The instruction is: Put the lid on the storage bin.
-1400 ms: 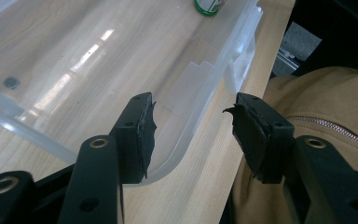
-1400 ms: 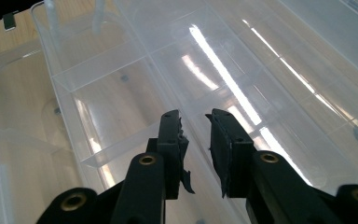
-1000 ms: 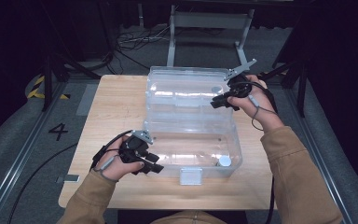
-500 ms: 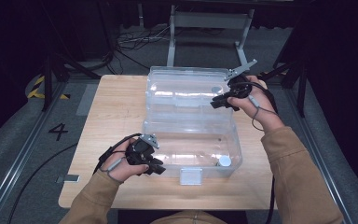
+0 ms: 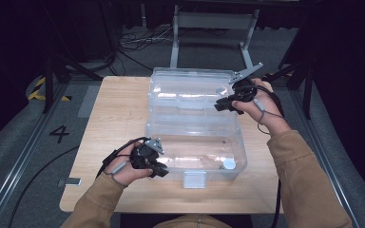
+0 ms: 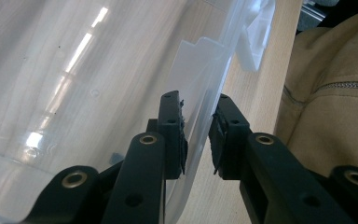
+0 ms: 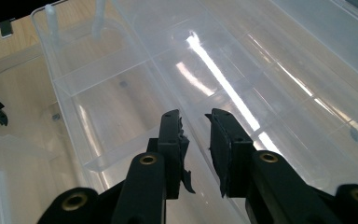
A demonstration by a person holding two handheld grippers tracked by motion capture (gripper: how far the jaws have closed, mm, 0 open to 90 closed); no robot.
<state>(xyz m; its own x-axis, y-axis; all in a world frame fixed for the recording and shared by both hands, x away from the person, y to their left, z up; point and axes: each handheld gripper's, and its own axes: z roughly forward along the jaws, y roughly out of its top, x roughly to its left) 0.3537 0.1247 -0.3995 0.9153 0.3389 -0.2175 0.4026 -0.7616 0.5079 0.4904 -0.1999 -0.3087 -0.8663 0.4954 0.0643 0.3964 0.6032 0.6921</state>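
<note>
1. One clear plastic organizer box (image 5: 195,123) lies wide open on the wooden table (image 5: 109,123), a little right of the middle; its lid half (image 5: 190,90) lies flat on the far side and its tray half (image 5: 195,149) on the near side.
2. Down at the tray's near left corner, the left gripper (image 5: 158,167) has the thin clear side wall (image 6: 200,135) between its jaws, one pad inside the box and one outside. The jaws have just been closing in, and now the inner pad lies against the plastic and the outer one right at it: that looks like a clamp on the wall.
3. Over on the far right, the right gripper (image 5: 224,105) hangs at the lid's right edge, pointing left across it. From its own camera, the right gripper (image 7: 196,126) has its jaws narrowly apart with nothing between them, the clear compartments of the box (image 7: 121,79) spread out beyond.
4. Look at the tray's near edge: a white latch (image 5: 194,179) sticks out at the middle, and it shows past the left jaws as well, latch (image 6: 256,32).
5. Inside the near right corner of the tray sits a small white round thing (image 5: 228,164); too small to say what it is.
6. Tan sleeves come in from the near side of the table, and a cable trails from each gripper.
</note>
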